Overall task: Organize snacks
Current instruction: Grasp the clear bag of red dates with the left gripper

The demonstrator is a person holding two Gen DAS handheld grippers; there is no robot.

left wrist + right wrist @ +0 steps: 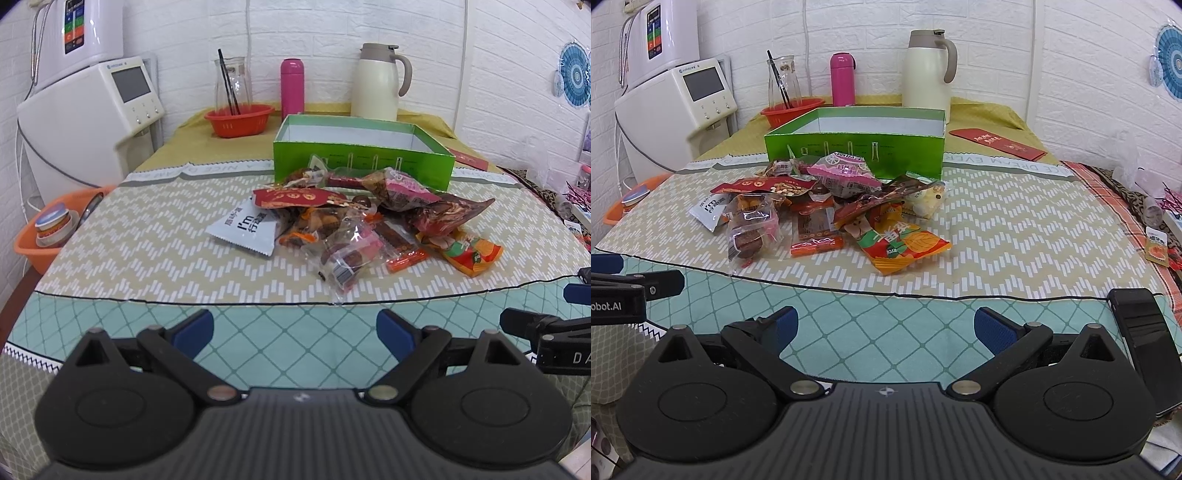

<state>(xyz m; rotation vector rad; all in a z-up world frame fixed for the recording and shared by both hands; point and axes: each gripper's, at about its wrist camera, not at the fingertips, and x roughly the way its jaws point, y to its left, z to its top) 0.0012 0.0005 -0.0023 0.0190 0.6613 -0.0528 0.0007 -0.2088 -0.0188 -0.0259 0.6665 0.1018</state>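
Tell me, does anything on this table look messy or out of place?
Yes: the snack packets lie in a loose, overlapping heap on the tablecloth, in front of the open green box, not in it. Nothing looks spilled or torn.

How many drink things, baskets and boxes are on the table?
Drink containers: 3: glass carafe, pink bottle, cream jug
Orange baskets: 1
Green boxes: 1
Total: 5

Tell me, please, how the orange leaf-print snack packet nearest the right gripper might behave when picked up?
The orange leaf-print packet looks like thin, puffy film, so probably light and floppy. Its glossy surface may slip. It lies partly under a brown wrapper, which might shift too.
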